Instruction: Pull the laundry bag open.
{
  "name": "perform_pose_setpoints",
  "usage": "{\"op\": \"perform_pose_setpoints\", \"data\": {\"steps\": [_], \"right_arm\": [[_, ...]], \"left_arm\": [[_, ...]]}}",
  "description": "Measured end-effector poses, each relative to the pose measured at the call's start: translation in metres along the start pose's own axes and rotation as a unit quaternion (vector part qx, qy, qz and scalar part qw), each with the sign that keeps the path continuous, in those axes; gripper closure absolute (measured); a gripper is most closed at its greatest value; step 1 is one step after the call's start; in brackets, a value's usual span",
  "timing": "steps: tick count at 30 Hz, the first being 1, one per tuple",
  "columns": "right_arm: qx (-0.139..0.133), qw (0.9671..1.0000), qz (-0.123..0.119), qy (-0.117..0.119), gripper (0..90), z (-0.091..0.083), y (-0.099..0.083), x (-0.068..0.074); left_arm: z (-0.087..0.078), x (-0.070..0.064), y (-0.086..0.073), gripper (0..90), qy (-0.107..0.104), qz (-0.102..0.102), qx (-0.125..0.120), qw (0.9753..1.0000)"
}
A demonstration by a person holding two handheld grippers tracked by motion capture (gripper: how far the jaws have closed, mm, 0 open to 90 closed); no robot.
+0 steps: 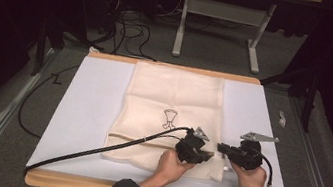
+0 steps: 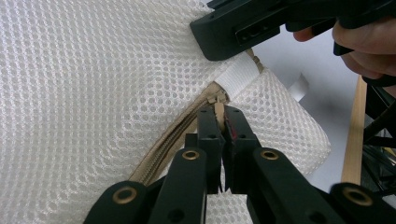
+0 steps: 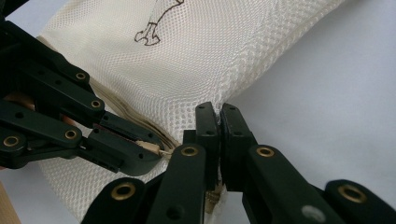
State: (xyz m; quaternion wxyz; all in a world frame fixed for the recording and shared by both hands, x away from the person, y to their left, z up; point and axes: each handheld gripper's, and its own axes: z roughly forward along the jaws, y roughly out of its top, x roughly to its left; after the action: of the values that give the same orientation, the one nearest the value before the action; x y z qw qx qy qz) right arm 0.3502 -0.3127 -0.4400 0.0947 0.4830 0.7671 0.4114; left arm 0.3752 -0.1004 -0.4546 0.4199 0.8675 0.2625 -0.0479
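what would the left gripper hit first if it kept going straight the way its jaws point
Probably the right gripper: it sits just past the zipper pull that the left gripper pinches on the mesh bag, though depth between them is unclear.

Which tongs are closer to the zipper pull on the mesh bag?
Left. The left tongs grip the zipper pull; the right tongs pinch the mesh bag edge just beyond it.

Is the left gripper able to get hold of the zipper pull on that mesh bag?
Probably yes; it looks there already. The left gripper has its jaws shut on the zipper pull, with nothing between them, while the right gripper pinches the mesh bag at its edge.
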Motion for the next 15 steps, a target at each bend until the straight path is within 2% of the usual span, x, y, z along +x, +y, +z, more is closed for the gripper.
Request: {"op": "perform_pose_setpoints", "data": {"steps": [15], "right_arm": [[0.002, 1.0, 0.0, -0.001, 88.9, 0.0012, -0.0005, 0.0013]], "left_arm": [[-0.001, -0.001, -0.0008, 87.3, 0.008, 0.008, 0.01, 0.9999]]}}
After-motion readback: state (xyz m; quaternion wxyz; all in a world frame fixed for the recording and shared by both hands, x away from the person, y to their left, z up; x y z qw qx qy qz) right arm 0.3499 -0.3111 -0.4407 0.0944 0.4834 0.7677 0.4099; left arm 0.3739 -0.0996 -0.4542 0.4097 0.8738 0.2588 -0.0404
